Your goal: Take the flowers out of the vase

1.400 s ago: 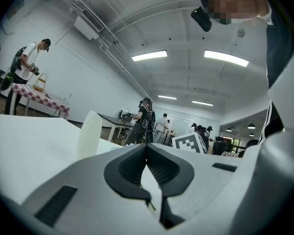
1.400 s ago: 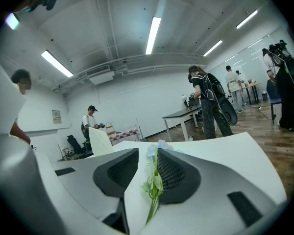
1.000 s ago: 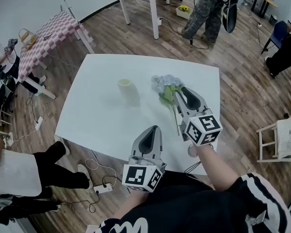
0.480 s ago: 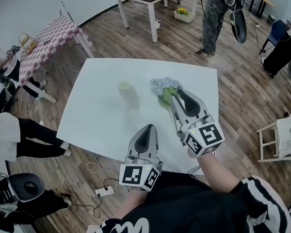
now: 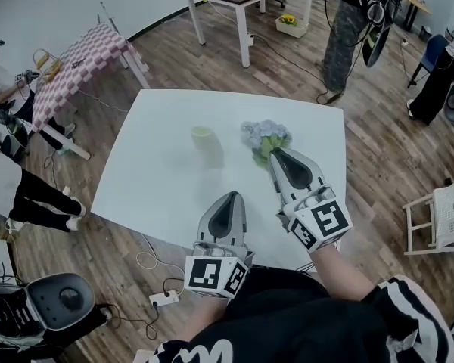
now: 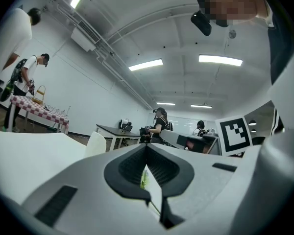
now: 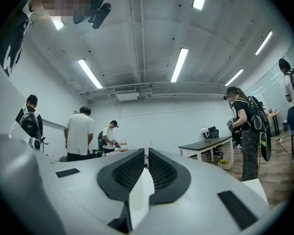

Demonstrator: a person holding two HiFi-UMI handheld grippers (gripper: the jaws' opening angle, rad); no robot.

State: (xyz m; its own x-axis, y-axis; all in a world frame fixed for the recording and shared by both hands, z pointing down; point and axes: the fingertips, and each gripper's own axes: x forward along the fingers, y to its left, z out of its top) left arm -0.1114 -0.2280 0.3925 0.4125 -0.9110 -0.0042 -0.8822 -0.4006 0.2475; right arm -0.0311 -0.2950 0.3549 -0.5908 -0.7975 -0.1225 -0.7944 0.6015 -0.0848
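Nearer the person than the one vase (image 5: 204, 141) on the white table (image 5: 136, 180), the left gripper (image 5: 230, 198) hangs clenched, empty. Right of the vase, well apart, one bunch of flowers (image 5: 265, 134) rests outside it. Just behind the bunch, the right gripper (image 5: 277, 154) has just been closing its jaws, with nothing between them.

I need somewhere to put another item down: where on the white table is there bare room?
The whole left part of the table, from its edge to the vase, is bare, and so is the far strip behind the vase and the flowers. The far right corner is free too. It is tight between vase and flowers.
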